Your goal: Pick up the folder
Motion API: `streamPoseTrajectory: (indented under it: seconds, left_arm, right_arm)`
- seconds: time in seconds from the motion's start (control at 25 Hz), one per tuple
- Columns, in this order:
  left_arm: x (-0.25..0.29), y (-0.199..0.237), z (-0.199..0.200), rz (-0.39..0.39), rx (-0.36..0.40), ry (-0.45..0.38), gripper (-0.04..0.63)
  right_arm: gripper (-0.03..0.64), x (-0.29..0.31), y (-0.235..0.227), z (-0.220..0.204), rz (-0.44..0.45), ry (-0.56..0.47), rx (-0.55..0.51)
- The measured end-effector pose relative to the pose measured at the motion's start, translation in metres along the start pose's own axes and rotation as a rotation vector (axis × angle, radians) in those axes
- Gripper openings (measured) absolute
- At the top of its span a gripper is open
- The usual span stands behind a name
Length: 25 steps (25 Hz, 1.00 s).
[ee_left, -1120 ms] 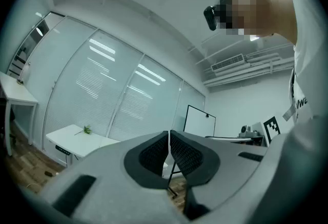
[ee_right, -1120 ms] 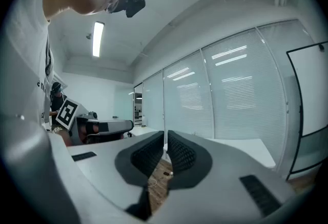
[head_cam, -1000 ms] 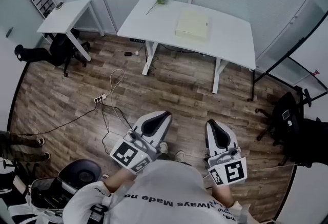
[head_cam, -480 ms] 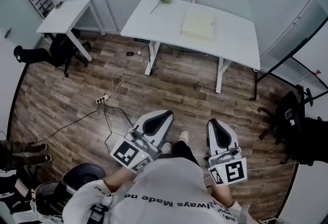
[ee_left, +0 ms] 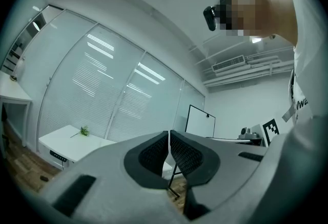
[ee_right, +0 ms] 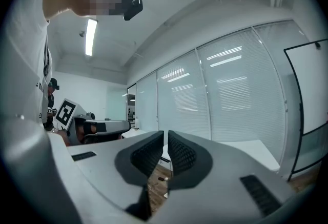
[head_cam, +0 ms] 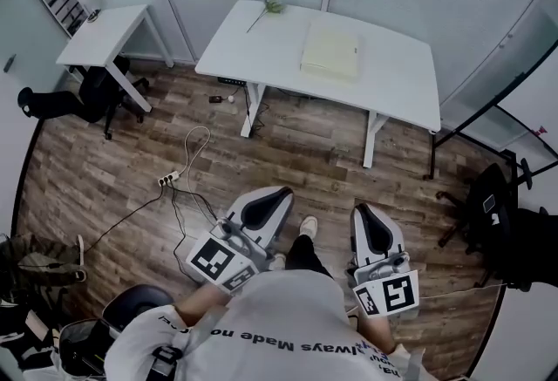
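Note:
A pale yellow folder [head_cam: 331, 52] lies flat on the far half of a long white table [head_cam: 261, 57] in the head view. Both grippers hang over the wooden floor, well short of that table, held in front of the person's chest. My left gripper [head_cam: 277, 195] is shut with nothing between its jaws, and so is my right gripper [head_cam: 362, 212]. In the left gripper view the left gripper [ee_left: 169, 134] points level at the white table [ee_left: 66, 143]. In the right gripper view the right gripper [ee_right: 165, 136] faces the blinds, and the folder is not visible there.
A small plant sprig [head_cam: 270, 4] lies at the table's back left. A smaller white desk [head_cam: 96, 35] and a black office chair [head_cam: 83, 96] stand at the left. A power strip with cables [head_cam: 170, 179] lies on the floor ahead. Black chairs [head_cam: 506, 222] and a whiteboard stand [head_cam: 488, 105] crowd the right.
The person has stepped forward: the table and folder sit slightly nearer and the floor items have slid back. Both grippers keep their pose, still shut.

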<state>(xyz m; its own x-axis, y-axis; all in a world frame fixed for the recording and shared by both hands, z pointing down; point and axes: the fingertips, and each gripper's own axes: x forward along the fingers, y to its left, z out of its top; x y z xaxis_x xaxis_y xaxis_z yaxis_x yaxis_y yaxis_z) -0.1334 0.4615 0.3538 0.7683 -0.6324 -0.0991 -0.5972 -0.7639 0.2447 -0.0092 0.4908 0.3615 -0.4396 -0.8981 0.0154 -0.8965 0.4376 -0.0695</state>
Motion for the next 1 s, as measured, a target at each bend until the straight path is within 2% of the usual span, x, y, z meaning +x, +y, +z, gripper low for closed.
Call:
streamPoseTrajectory:
  seconds: [0.64, 1.0]
  left_arm:
    - [0.148, 0.048, 0.005, 0.048, 0.023, -0.009, 0.018]
    - [0.195, 0.073, -0.008, 0.083, 0.002, 0.003, 0.018]
  right_arm:
    - [0.028, 0.083, -0.138, 0.016, 0.043, -0.008, 0.008]
    - [0.028, 0.114, -0.186, 0.008, 0.061, 0.014, 0.018]
